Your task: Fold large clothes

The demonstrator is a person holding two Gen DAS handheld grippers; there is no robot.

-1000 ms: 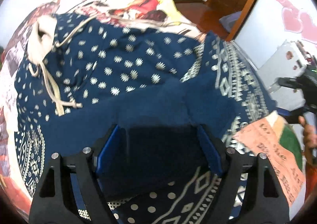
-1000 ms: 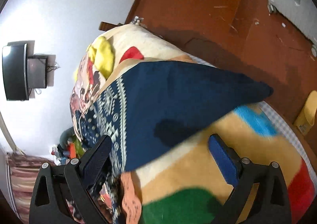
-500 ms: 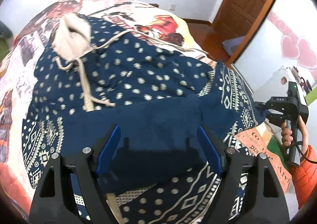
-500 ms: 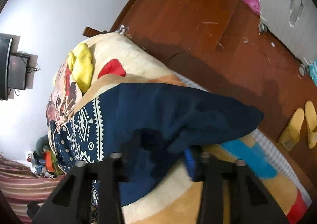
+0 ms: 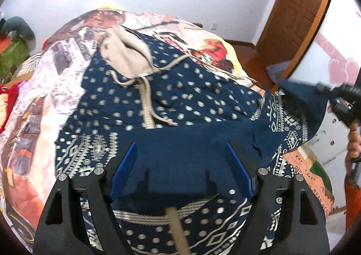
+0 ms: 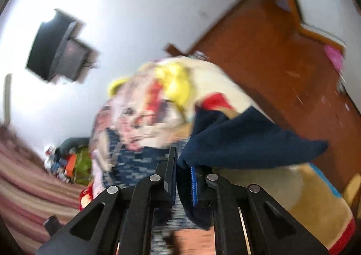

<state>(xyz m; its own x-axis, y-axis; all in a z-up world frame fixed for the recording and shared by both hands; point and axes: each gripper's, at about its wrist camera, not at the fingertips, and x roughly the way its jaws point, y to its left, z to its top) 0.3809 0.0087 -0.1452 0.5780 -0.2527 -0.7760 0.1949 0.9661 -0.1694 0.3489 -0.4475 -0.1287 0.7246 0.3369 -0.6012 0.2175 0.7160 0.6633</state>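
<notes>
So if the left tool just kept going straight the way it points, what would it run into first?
Most likely the navy patterned garment: the open left tool hangs right over its plain dark fold, spread on the bed blanket. Depth is unclear.

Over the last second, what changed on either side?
The right gripper went from jaws open to shut on the navy garment's corner and lifted it off the blanket. The left gripper drew back a little; its jaws stayed open over the garment, holding nothing.
</notes>
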